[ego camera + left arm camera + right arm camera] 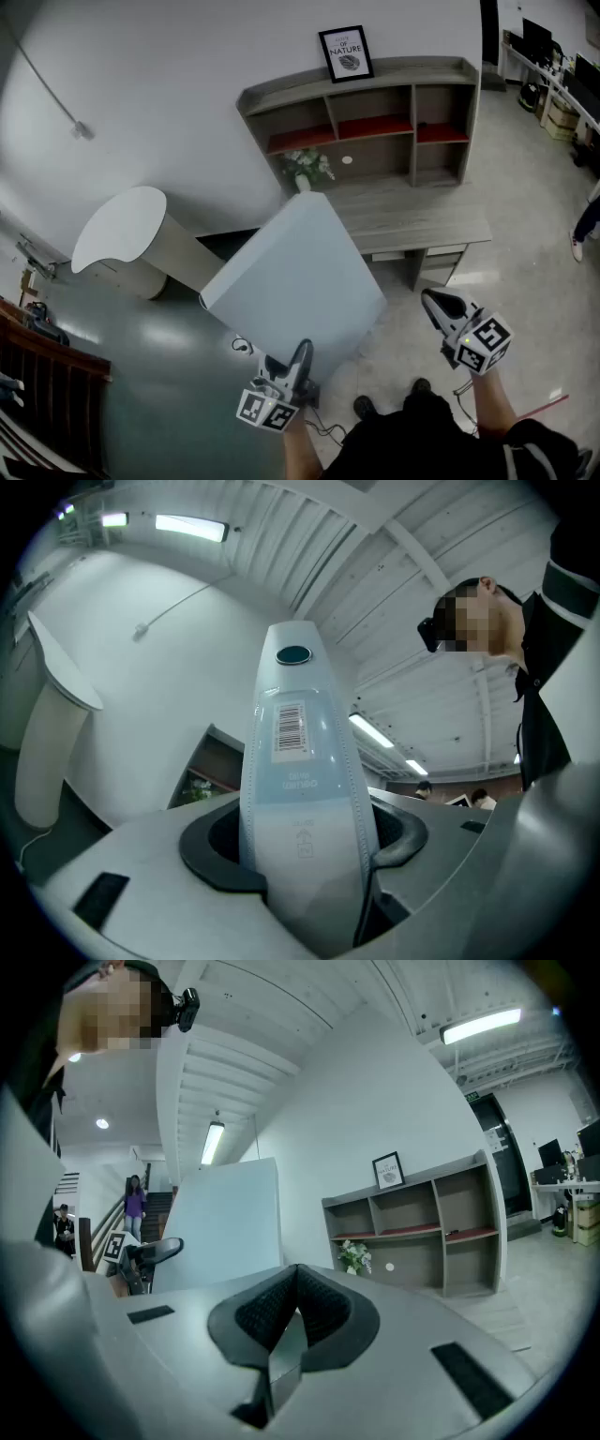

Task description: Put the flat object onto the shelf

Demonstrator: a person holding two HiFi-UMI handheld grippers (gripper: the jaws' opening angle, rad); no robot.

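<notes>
The flat object (295, 272) is a large pale blue board-like pack, held tilted in the air in front of the desk. My left gripper (301, 354) is shut on its near lower edge. In the left gripper view the pack's thin edge (300, 752), with a barcode label, runs up from between the jaws. The grey shelf unit (375, 103) with red-lined compartments stands against the wall behind it. My right gripper (439, 305) hangs to the right of the pack, apart from it, with its jaws together and nothing in them (292, 1302).
A framed picture (345, 53) stands on the shelf's top and a small plant (307, 169) on the desk (422, 225) below. A white round-topped stand (122, 234) is at the left. Someone's foot (579, 242) shows at the far right.
</notes>
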